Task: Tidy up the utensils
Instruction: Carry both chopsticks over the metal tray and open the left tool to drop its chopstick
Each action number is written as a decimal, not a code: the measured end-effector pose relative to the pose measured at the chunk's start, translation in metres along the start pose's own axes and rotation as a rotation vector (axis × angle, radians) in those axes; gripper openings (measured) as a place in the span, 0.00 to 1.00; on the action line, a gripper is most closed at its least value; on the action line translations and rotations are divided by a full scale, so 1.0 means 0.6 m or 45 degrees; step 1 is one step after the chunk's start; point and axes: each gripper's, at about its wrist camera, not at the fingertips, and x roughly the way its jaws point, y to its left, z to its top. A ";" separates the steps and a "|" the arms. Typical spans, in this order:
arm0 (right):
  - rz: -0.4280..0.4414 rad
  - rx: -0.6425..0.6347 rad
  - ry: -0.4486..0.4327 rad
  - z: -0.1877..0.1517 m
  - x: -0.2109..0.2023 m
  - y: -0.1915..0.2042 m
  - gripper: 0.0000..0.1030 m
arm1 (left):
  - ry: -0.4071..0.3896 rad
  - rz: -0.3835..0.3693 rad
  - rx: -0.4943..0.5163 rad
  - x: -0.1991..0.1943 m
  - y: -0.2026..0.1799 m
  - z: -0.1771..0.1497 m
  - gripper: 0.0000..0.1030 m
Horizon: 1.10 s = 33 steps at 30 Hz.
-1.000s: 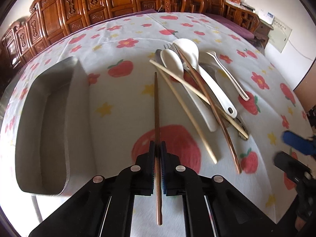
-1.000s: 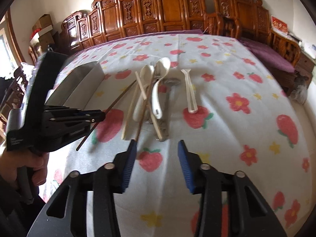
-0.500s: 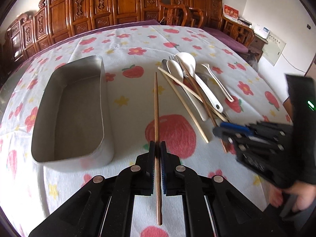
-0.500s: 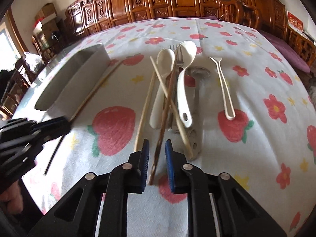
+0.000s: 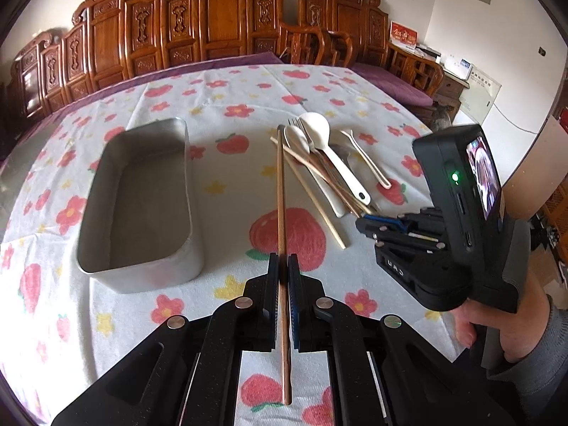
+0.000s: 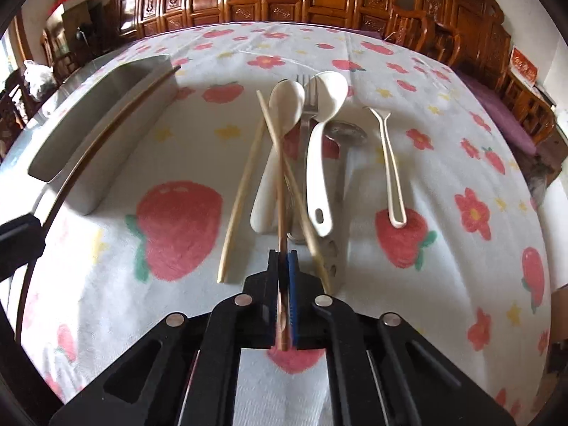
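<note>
Your left tongs [image 5: 283, 266] are clenched on a dark brown chopstick [image 5: 280, 191]; the stick runs straight forward between the pads and its far tip reaches toward the pile of utensils; its near end sticks out behind the pads, above the desk [image 5: 227, 81] with the strawberry cloth. The metal tray [image 5: 142, 266] stands to the left of these tongs, near but apart from the stick; nothing lies in the part of it that you can see.

Your right tongs [image 6: 283, 266] are also clenched, and they grasp a second dark brown chopstick [image 6: 281, 191]; this one lies in the pile, crossing over a pale bamboo chopstick [image 6: 273, 124] and the handle of a white spoon [image 6: 280, 113]; whether it is lifted from the pile I cannot tell. Just right of the tongs lies another white spoon [image 6: 319, 163], with a metal fork [image 6: 308, 99] between the two spoons; a slim white spoon [image 6: 388, 156] lies further right, apart from the rest; one more pale chopstick [image 6: 241, 191] lies just left of the pile.

In the left view, your right hand [image 5: 497, 323] holds the handle at the right edge.
</note>
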 end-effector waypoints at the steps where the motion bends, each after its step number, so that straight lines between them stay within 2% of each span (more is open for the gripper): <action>1: -0.005 -0.001 0.003 -0.002 -0.005 -0.002 0.06 | -0.005 0.002 -0.004 -0.008 0.002 0.001 0.04; 11: 0.036 -0.008 -0.100 -0.007 -0.102 -0.006 0.06 | -0.101 0.014 -0.042 -0.071 0.014 0.017 0.04; 21: 0.118 -0.042 -0.205 -0.011 -0.186 0.031 0.06 | -0.143 0.068 -0.045 -0.104 0.051 0.039 0.04; 33: 0.214 -0.070 -0.240 -0.007 -0.192 0.089 0.06 | -0.095 0.146 -0.075 -0.075 0.147 0.081 0.04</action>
